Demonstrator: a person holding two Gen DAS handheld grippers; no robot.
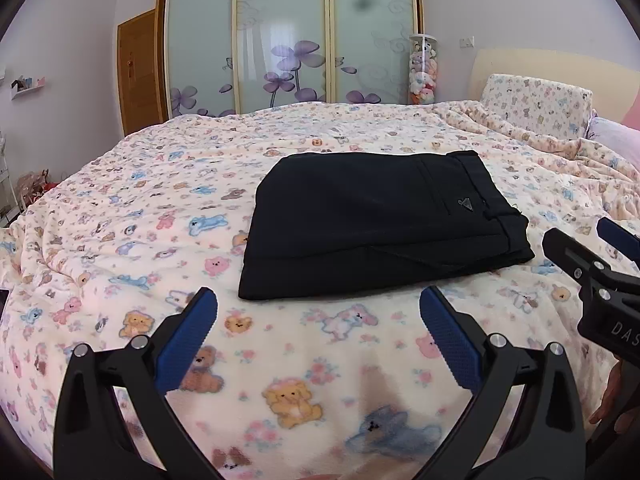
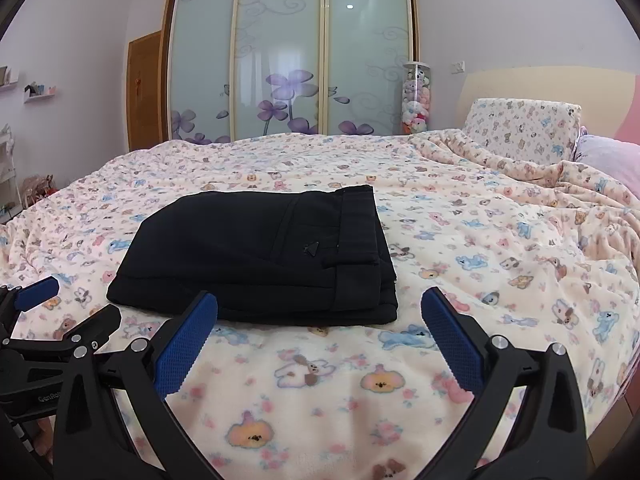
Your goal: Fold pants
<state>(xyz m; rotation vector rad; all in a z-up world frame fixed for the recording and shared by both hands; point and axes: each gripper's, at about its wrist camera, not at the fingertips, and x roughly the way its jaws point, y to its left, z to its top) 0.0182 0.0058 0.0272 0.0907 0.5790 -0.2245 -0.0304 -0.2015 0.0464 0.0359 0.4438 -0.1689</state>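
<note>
Pants [image 1: 376, 220]: black, folded flat, mid-bed toward near edge.
Handling: likely soft, light, limp; pinch the doubled waistband edge.
Left claw [image 1: 318, 336]: spread wide, empty.
Right claw [image 2: 320, 336]: spread wide, empty.
Bed [image 2: 480, 240]: teddy-bear fleece.

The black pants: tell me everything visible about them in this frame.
The black pants lie folded into a compact, roughly rectangular stack on the teddy-bear blanket, several layers showing at the near edge. The fabric looks dark, smooth and matte. The waistband with a belt loop faces right; a small triangular emblem sits beside a pocket seam. Neither the left gripper nor the right gripper touches them; both are open, short of the near edge.
</note>
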